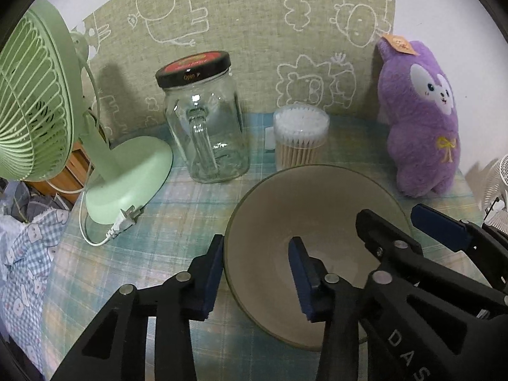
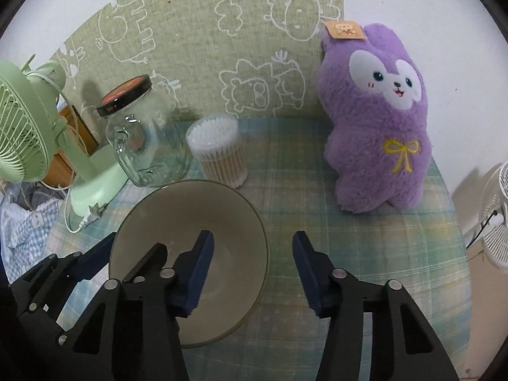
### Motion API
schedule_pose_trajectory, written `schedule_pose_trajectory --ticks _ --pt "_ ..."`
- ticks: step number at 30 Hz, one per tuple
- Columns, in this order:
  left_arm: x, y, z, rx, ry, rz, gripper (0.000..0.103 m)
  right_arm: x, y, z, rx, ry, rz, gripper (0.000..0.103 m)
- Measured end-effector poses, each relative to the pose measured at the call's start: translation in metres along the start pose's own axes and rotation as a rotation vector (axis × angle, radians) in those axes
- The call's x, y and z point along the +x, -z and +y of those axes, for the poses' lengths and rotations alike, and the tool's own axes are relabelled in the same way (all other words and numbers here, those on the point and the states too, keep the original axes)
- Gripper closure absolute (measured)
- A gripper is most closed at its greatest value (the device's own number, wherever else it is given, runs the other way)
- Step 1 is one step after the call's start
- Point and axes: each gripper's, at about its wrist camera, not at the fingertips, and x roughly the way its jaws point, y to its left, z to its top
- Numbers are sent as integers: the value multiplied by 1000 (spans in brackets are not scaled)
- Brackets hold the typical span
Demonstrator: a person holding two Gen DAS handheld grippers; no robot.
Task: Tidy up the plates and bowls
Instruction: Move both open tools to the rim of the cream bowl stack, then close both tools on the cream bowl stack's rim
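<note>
Bowl (image 1: pixel 317 222): I see one wide, shallow bowl, pale inside with a darker rim, sitting upright on the checked tablecloth (image 1: pixel 143 254). Its left rim lies between my left fingers; its right rim lies between my right fingers.

Left gripper (image 1: pixel 255 277): spread apart, astride the left rim, one finger outside the wall and one inside the bowl. I can't tell whether either pad touches it yet.

Right gripper (image 2: pixel 252 274): spread apart too, left finger over the bowl's inside, right finger (image 2: pixel 306 273) outside over the cloth. Nothing is clamped.

Handling, my guess: it looks like glazed ceramic or glass, so stiff, fairly heavy for a pinch, slick, and likely to chip if dropped or knocked.

Where to hold: the rim wall on opposite sides, pads seated deep over the lip. A shallow bite on a sloped, glossy wall could slip.

Beyond my fingertips: glass jar (image 1: pixel 206 127) with a black lid and cotton swab tub (image 1: pixel 300 138) stand just past the bowl's far rim, so I'd lift straight up before moving.

Off to the sides: green fan (image 1: pixel 47 120) beyond the left fingers, purple plush toy (image 2: pixel 381 120) beyond the right fingers.

Plates: none visible to me.
</note>
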Motion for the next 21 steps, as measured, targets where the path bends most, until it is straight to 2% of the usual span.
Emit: schedule_pose_trajectory --ticks 4,6,13,21 --pt "7 2 2 -10 0 31 72 6 1 3 -3 3 17 61" --pt "9 3 3 -10 -6 32 76 9 2 3 1 1 26 71" --pt "13 5 3 -2 -32 34 85 11 3 3 1 34 21 79" --pt "13 4 6 -11 -30 58 87 9 3 4 10 47 26 82"
